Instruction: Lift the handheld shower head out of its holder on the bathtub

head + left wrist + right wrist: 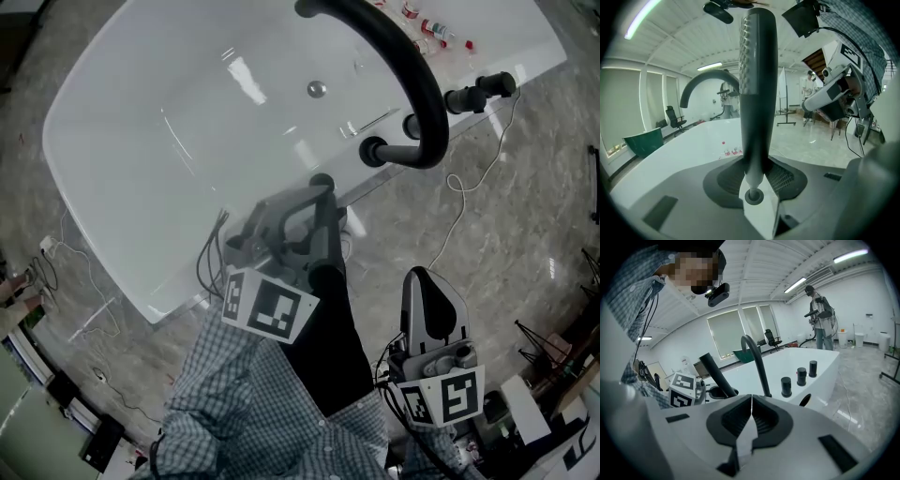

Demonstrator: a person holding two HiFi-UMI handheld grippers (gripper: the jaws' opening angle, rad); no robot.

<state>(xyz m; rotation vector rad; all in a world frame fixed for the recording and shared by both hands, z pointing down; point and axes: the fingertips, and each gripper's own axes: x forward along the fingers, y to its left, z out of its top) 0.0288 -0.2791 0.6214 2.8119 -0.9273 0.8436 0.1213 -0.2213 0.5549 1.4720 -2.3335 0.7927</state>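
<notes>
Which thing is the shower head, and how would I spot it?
Find the big white bathtub; over its rim, near the curved black spout, the left gripper grips the shower head. It is the long straight dark wand standing up between the jaws, with rows of tiny holes down one side, unlike the bent spout and the short round knobs.

Left gripper (754, 185) clamped, right gripper (751, 403) closed
</notes>
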